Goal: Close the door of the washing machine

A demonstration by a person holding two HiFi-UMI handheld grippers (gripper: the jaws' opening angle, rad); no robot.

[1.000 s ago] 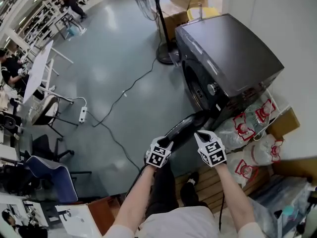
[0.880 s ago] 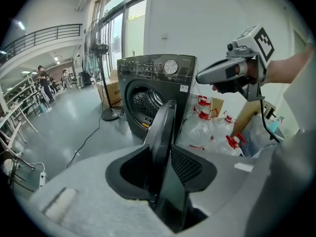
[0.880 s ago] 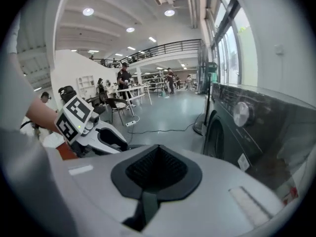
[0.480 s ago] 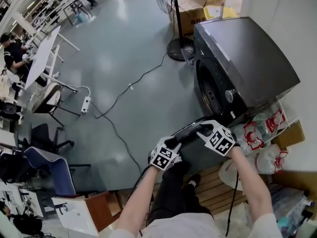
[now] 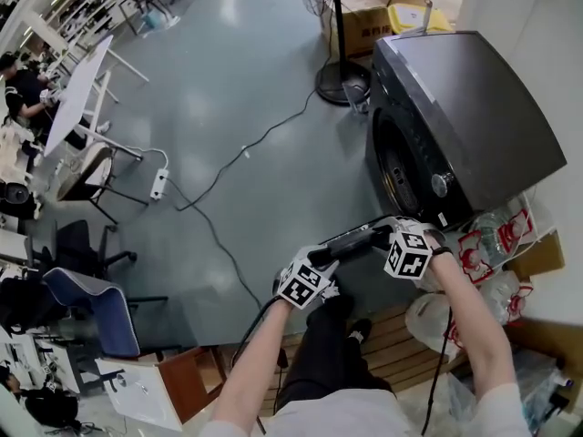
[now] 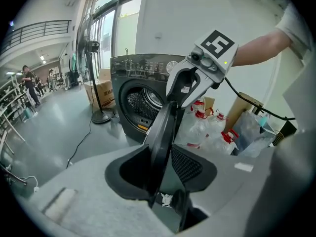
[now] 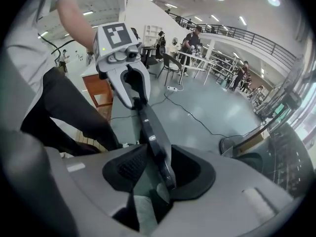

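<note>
The dark grey washing machine (image 5: 465, 107) stands at the right with its round black door (image 5: 351, 241) swung open toward me. My left gripper (image 5: 321, 259) is shut on the door's near edge. In the left gripper view the door (image 6: 165, 132) runs edge-on between the jaws, with the drum (image 6: 143, 100) behind it. My right gripper (image 5: 383, 236) is on the same edge nearer the machine. Its jaws are opening with the door (image 7: 153, 137) between them, and a gap shows beside one pad. Each gripper sees the other: the right gripper (image 6: 185, 90) and the left gripper (image 7: 133, 95).
Tied plastic bags (image 5: 496, 244) and a cardboard box (image 5: 537, 253) lie right of the machine. A fan stand (image 5: 339, 80) and boxes (image 5: 364, 25) are behind it. A cable (image 5: 228, 162) and power strip (image 5: 158, 185) cross the floor. I stand on a wooden pallet (image 5: 401, 344).
My right gripper rolled over, came down onto the door's edge and opened its jaws around it. The left gripper kept its hold and shifted a little along with the door.
</note>
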